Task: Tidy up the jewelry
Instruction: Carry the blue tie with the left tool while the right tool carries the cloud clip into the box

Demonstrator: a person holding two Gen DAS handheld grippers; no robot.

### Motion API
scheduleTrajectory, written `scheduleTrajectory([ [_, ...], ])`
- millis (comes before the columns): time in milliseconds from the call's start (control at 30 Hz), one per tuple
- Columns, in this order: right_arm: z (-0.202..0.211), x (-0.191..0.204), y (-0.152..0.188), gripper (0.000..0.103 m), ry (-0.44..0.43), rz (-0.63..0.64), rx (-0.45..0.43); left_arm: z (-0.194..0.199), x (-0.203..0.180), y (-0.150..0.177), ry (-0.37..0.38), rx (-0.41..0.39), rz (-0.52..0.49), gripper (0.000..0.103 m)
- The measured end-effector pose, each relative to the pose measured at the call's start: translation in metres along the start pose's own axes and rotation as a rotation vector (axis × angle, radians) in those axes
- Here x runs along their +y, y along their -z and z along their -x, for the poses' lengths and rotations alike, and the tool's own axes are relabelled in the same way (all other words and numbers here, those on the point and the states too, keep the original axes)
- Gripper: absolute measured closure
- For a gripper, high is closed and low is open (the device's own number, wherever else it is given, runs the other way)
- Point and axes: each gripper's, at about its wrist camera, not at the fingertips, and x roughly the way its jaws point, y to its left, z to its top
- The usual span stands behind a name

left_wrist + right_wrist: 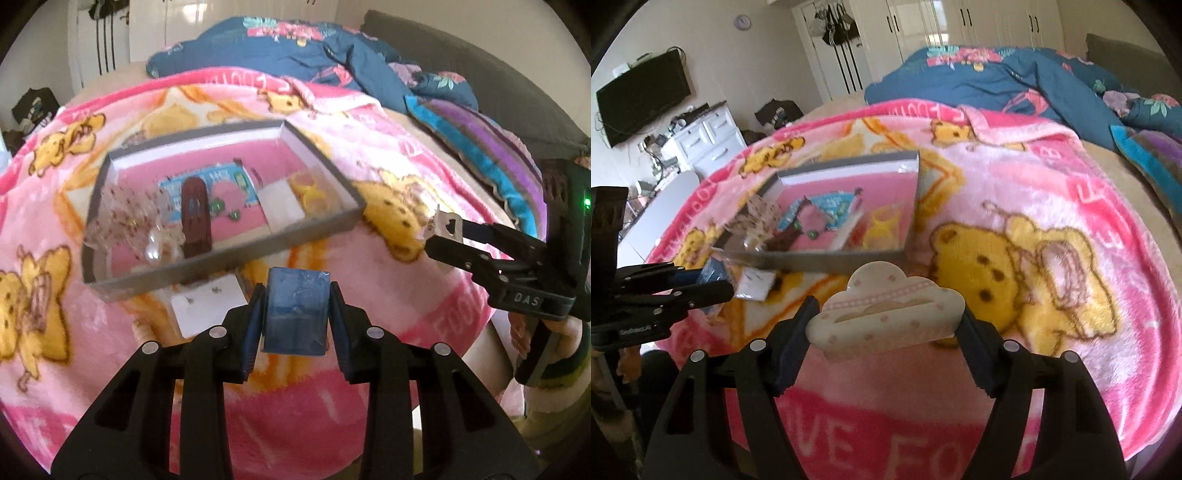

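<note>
Left tool grips blue box; tray holds trinkets.

- Blanket: pink with yellow cartoon bears
- Tray: grey walls, pink floor
- Small box: blue
- Cloud-shaped clip: cream with pink dots
- Duvet: dark blue, floral

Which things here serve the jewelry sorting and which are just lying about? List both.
Job: blue box in left tongs; cloud-shaped hair clip in right tongs; grey tray; white card.
Lying about: pink blanket; blue duvet; television.
</note>
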Motion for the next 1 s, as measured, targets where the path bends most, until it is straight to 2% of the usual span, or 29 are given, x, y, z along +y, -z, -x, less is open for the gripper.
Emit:
scheduleTrajectory([
  [400,0.011,0.029,-0.029,0.031,-0.059,0.058,-0.049,0.029,0.026,-0.016,-0.064,-0.079,0.055,0.078],
  [667,-0.006,0.049,-0.049,0.031,-0.078,0.097,-0.055,0.033,0.057,-0.024,-0.122,-0.107,0.109,0.077],
  [1000,-0.041,0.050,-0.071,0.031,-0.056,0.117,-0.034,0.018,0.097,-0.032,-0.177,-0.114,0.196,0.077],
])
